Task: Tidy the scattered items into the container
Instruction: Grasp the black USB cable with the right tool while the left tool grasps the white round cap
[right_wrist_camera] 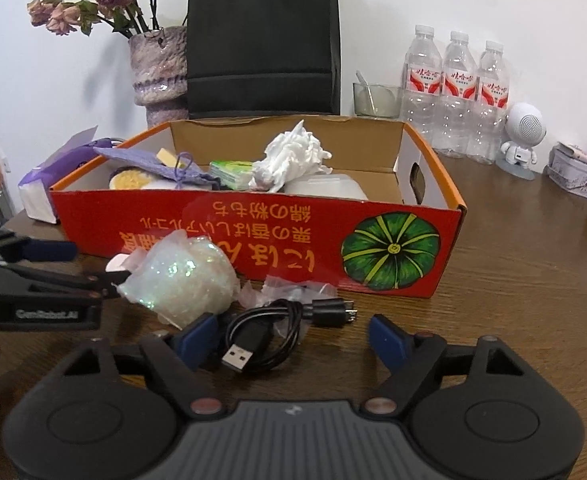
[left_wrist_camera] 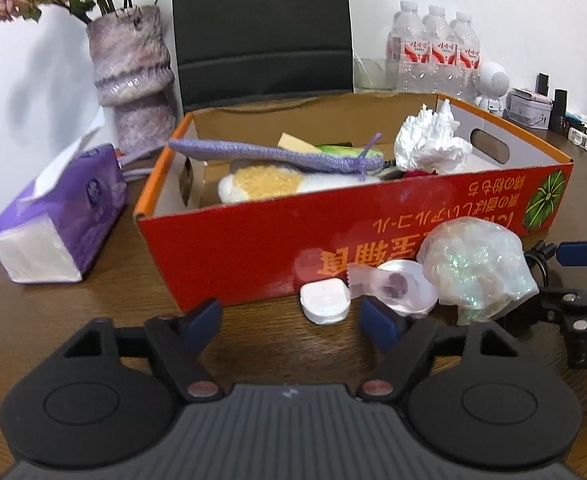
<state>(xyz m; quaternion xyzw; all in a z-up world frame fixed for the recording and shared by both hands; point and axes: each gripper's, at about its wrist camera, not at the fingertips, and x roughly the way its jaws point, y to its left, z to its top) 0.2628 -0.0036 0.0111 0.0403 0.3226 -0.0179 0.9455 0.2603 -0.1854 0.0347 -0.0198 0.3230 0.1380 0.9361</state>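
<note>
Left wrist view: left claw (left_wrist_camera: 291,322) wide open, nothing between its blue pads, low over the brown desk (left_wrist_camera: 93,304). Just beyond it a small white round case (left_wrist_camera: 324,303) lies on the desk, touching or nearly touching the near wall of the red cardboard box (left_wrist_camera: 253,256). Right of the case sits a clear lidded cup (left_wrist_camera: 403,286), and right of that a crumpled iridescent wrapper (left_wrist_camera: 475,270), both close against the box wall. Box already holds a purple knitted pouch (left_wrist_camera: 269,154), a plush item with yellow patch (left_wrist_camera: 265,184) and crumpled white tissue (left_wrist_camera: 429,140). Purple tissue pack (left_wrist_camera: 61,216) on desk left of box. Right claw (left_wrist_camera: 573,280) enters at the right edge beside the wrapper. Right wrist view: right claw (right_wrist_camera: 293,338) wide open, holding nothing; its left pad lies at the near edge of the iridescent wrapper (right_wrist_camera: 181,276), contact cannot be judged. A coiled black USB cable (right_wrist_camera: 277,328) lies on the desk between the pads, near a small clear plastic bag (right_wrist_camera: 293,292) in front of the box (right_wrist_camera: 253,240). Left claw (right_wrist_camera: 53,272) at far left, beside the wrapper.
</note>
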